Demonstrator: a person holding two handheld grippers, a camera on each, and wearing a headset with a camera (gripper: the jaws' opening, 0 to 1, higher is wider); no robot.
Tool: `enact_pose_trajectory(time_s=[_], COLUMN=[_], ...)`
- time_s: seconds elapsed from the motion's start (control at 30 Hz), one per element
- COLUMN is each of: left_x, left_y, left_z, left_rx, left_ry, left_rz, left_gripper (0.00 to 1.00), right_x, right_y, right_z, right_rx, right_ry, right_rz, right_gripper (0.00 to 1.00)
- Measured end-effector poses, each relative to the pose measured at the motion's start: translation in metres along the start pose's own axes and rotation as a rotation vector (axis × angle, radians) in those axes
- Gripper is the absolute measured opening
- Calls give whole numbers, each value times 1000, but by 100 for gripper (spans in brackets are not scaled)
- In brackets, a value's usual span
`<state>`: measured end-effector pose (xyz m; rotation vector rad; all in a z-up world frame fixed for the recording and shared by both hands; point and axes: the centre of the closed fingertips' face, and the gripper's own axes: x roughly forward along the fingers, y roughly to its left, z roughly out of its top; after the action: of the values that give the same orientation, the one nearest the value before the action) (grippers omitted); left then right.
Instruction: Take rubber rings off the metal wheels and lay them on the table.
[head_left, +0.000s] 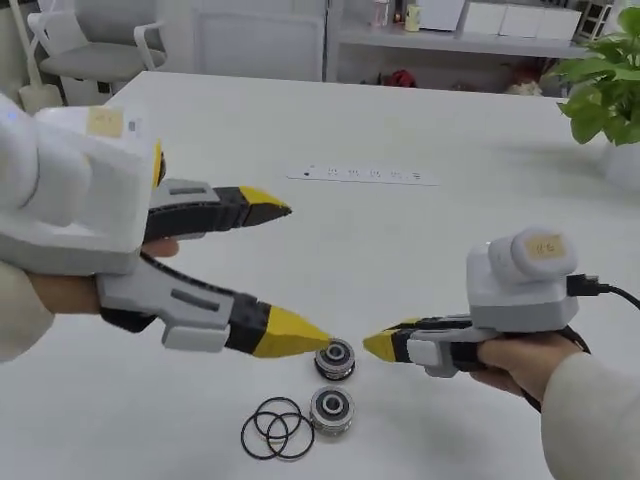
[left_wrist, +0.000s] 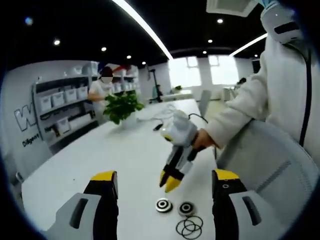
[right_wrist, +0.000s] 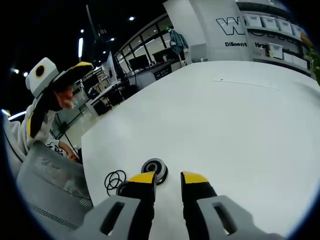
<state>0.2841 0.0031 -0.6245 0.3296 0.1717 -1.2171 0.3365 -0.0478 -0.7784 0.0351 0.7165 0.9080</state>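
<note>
Two small metal wheels sit on the white table (head_left: 420, 230), one (head_left: 335, 359) farther from me and one (head_left: 331, 409) closer. Loose black rubber rings (head_left: 277, 430) lie overlapped just left of the closer wheel. My left gripper (head_left: 285, 272) is wide open, its lower yellow tip right beside the far wheel. My right gripper (head_left: 385, 345) points at that wheel from the right, with a narrow gap between its jaws and nothing in it. The left gripper view has the wheels (left_wrist: 163, 205) (left_wrist: 186, 208) and rings (left_wrist: 189, 227) below the right gripper (left_wrist: 170, 182). One wheel (right_wrist: 154, 166) and the rings (right_wrist: 115, 180) show beyond my right gripper (right_wrist: 168, 179).
A white power strip (head_left: 362, 174) lies farther back on the table. A potted plant (head_left: 605, 90) stands at the far right corner. Chairs (head_left: 100, 40) and shelves are beyond the table's far edge. A person stands by the shelves (left_wrist: 102, 92).
</note>
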Motion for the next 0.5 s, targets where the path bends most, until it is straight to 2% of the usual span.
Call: enact_pose_trajectory(time_s=[0.13, 0.23, 0.33, 0.5], left_x=[15, 29, 43, 59], left_y=[10, 17, 22, 17], left_z=[1, 0, -9, -29], left_rx=[51, 44, 33, 17], left_ry=[41, 42, 61, 102], left_rz=[-13, -17, -27, -61], left_gripper=[77, 75, 71, 72], right_x=[2, 3, 4, 8], right_y=[3, 4, 5, 7], right_z=[-3, -6, -8, -13], right_rx=[-16, -24, -28, -30], right_ry=[14, 24, 31, 46], right_rz=[11, 21, 29, 46], right_gripper=[17, 17, 17, 17])
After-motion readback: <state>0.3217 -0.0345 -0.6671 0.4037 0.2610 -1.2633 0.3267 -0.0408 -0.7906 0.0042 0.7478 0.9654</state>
